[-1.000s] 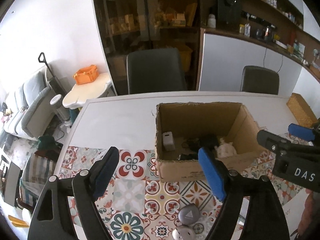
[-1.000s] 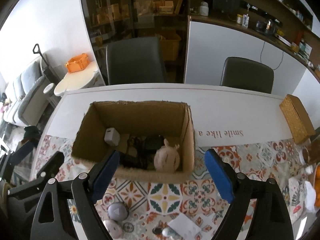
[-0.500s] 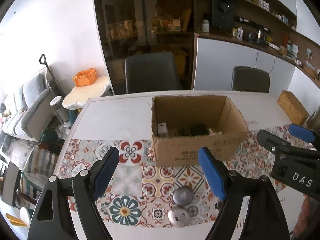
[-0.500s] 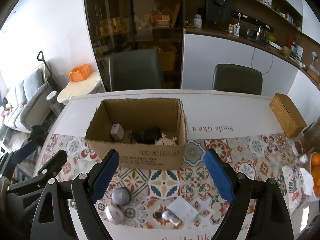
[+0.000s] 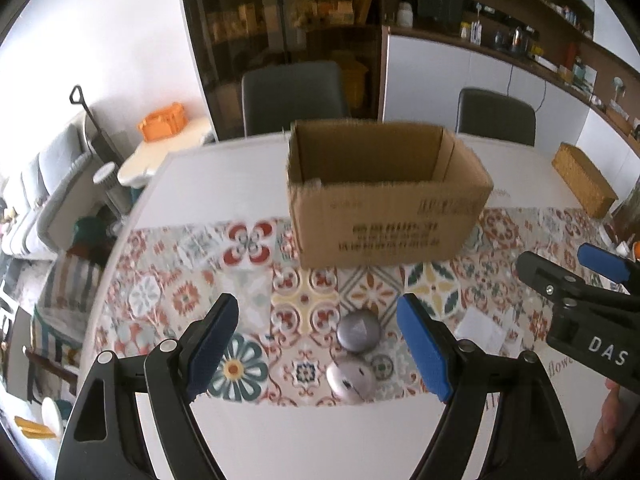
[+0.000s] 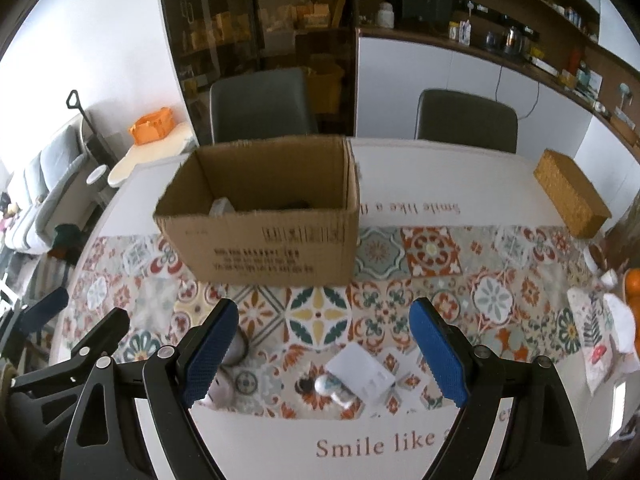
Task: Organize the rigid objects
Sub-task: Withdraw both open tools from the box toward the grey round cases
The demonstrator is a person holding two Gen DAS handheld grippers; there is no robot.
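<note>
Cardboard, cloth, plastic and wicker, as we see them

We see a matt, raw-edged corrugated cardboard box [image 6: 264,236] on a smooth printed tile-pattern cloth [image 6: 432,248] over the white counter [image 5: 224,184]; two smooth rounded cases, one dull grey [image 5: 358,332], one paler and glossier [image 5: 350,376]; a flat white paper-like card [image 6: 362,374]; a rough woven wicker box [image 6: 572,196]; both grippers in matt black plastic with textured blue pads [image 6: 438,352].

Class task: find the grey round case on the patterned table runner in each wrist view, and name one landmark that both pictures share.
Left wrist: the grey round case lies low, right of centre, between the open left claw's fingers.
Right wrist: only its edge shows lower left, behind the right claw's left finger.
Shared landmark: the cardboard box.
</note>
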